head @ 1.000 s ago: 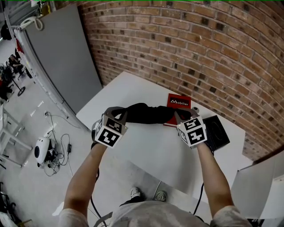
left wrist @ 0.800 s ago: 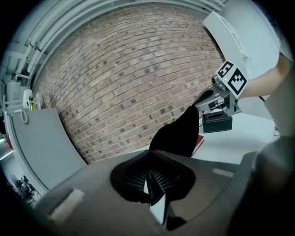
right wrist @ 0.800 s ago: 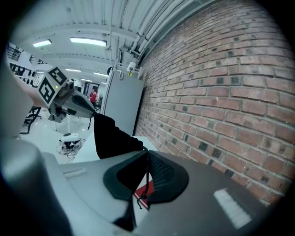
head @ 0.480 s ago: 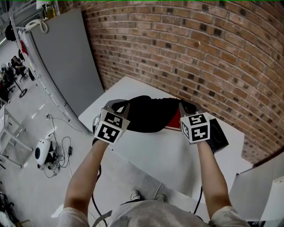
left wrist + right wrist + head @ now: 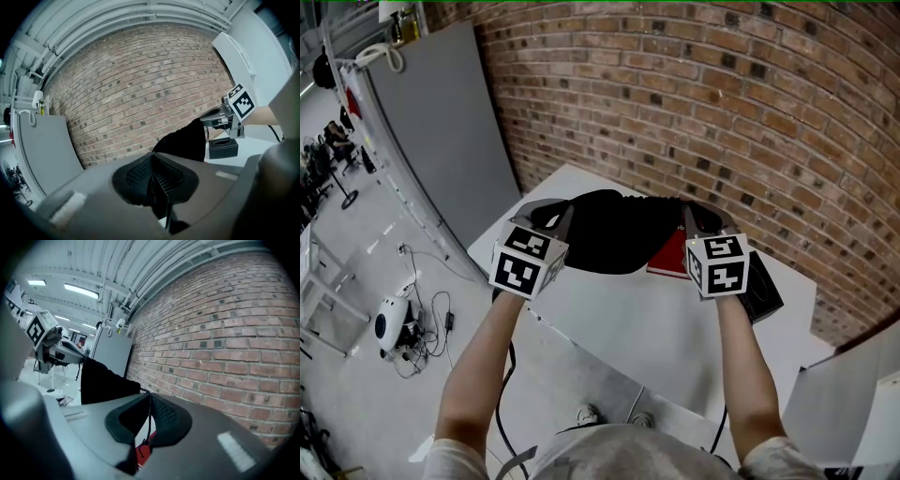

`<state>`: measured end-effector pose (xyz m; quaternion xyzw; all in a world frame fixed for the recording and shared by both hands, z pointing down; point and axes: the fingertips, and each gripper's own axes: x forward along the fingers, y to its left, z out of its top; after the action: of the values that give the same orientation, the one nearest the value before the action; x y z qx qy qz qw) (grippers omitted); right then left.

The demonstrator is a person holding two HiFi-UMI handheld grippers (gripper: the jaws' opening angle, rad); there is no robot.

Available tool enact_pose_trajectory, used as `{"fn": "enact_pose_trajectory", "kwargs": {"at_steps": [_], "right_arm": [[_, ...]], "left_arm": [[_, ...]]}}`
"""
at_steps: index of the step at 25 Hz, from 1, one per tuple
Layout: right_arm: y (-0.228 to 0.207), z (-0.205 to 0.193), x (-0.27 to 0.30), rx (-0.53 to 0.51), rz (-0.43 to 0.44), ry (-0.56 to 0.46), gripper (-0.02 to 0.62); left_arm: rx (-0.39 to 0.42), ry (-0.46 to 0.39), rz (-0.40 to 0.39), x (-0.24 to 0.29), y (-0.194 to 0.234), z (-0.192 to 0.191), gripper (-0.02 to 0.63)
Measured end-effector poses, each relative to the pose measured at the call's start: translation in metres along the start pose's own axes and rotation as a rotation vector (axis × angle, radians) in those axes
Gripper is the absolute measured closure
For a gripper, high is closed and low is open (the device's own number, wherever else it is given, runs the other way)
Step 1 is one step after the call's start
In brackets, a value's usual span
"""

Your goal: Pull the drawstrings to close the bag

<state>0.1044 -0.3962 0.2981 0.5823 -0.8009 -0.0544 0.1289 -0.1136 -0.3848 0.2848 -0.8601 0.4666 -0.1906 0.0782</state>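
A black drawstring bag [image 5: 614, 230] hangs between my two grippers, raised above the white table [image 5: 628, 323]. My left gripper [image 5: 555, 214] is shut on the cord at the bag's left end. My right gripper [image 5: 698, 220] is shut on the cord at its right end. In the left gripper view the closed jaws [image 5: 152, 176] pinch a dark drawstring [image 5: 166, 208], with the bag [image 5: 185, 140] beyond them. The right gripper view shows its jaws [image 5: 149, 416] shut on a thin black drawstring [image 5: 148, 430], the bag [image 5: 101, 380] stretching toward the left gripper [image 5: 51, 345].
A red book [image 5: 670, 258] lies on the table under the bag's right end. A black box [image 5: 764, 286] sits beside it near the brick wall [image 5: 750, 112]. A grey panel [image 5: 441, 131] stands left of the table, and cables lie on the floor [image 5: 356, 281].
The bag has come up off the table and now hangs fuller between the grippers. Both grippers rose toward the wall; the left one also shifted outward.
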Motion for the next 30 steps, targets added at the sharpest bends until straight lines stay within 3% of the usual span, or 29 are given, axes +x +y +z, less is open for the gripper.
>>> {"fn": "enact_pose_trajectory", "kwargs": {"at_steps": [10, 30], "right_arm": [[-0.011, -0.005, -0.003, 0.041, -0.026, 0.011, 0.589], [-0.016, -0.007, -0.009, 0.039, -0.031, 0.005, 0.589]], "left_arm": [[-0.03, 0.001, 0.004, -0.008, 0.012, -0.007, 0.601], [-0.159, -0.009, 0.124, -0.018, 0.048, -0.03, 0.601]]}}
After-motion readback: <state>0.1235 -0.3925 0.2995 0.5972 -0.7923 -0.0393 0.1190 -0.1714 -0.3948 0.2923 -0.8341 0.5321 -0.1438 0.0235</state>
